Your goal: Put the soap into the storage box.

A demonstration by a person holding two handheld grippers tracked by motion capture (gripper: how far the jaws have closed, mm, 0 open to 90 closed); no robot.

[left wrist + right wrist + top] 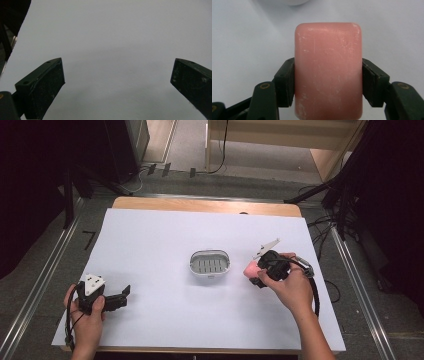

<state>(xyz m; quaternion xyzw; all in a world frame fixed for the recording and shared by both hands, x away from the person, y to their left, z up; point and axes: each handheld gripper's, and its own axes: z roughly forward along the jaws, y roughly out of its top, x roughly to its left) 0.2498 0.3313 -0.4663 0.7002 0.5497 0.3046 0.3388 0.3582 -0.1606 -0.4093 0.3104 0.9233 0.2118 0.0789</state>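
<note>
In the high view, the right gripper (pixel 256 271) sits at about four o'clock on the white-covered table (pixel 165 235), gripped by the person's right hand (pixel 292 287). A pink soap bar (pixel 250 268) is clamped at its tip, just beside the three o'clock side of the slotted soap dish (pixel 210 263) and apart from it. The left gripper (pixel 122 296) rests at about eight o'clock, in the left hand (pixel 89 320), well apart from the dish.

In the left gripper view, the two fingers (pixel 42 87) stand spread wide with nothing between them, bare table beyond.

In the right gripper view, the fingers (pixel 284 82) press on both long sides of the soap bar (pixel 328 70), which points to twelve o'clock, toward the dish rim (pixel 289 2).
</note>
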